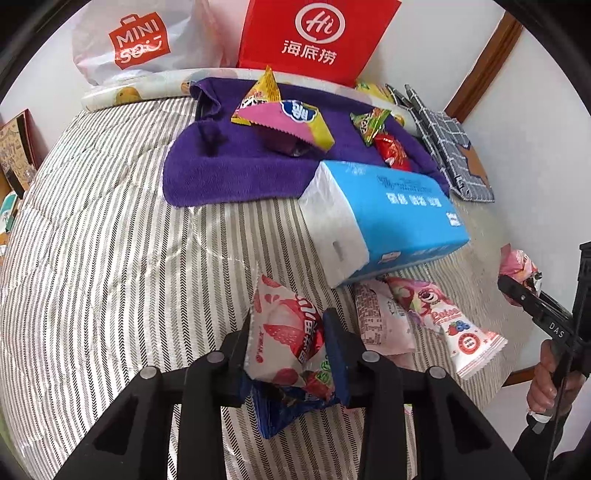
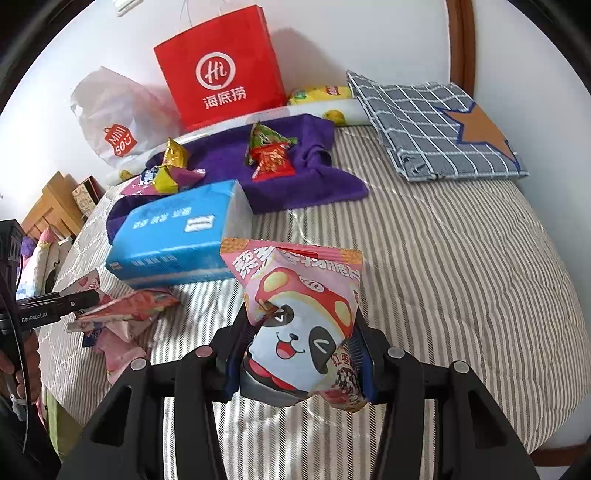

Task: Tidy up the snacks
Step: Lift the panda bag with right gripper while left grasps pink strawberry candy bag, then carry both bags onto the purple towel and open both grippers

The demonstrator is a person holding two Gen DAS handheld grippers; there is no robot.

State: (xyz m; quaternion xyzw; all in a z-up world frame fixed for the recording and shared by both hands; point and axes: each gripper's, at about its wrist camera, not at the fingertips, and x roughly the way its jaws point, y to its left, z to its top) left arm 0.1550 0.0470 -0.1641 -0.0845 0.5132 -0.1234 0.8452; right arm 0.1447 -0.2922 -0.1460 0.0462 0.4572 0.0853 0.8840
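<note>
Striped bedcover open and bare across left half in left wrist view, running to bed's left edge; wooden furniture beyond that edge. White Miniso bag and red paper bag upright against wall at far edge, contents hidden. Purple towel spread near far edge, carrying yellow-pink packet, green packet and red packet. Blue tissue pack just in front of towel, one corner overlapping it. Pink snack packs loose on cover at tissue pack's near side. Left gripper clamped shut on strawberry snack packet, at near edge of cover, with blue wrapper poking out below the fingers. Right gripper closed on panda snack pack, held clear above cover's near middle, pads pressing both sides. Only right wrist view shows bare striped stretch over right half to rounded right edge, grey checked cloth with star patch at far right corner, yellow chip bag behind towel. Only left wrist view shows holding hand at right border, and panda pack from behind.
</note>
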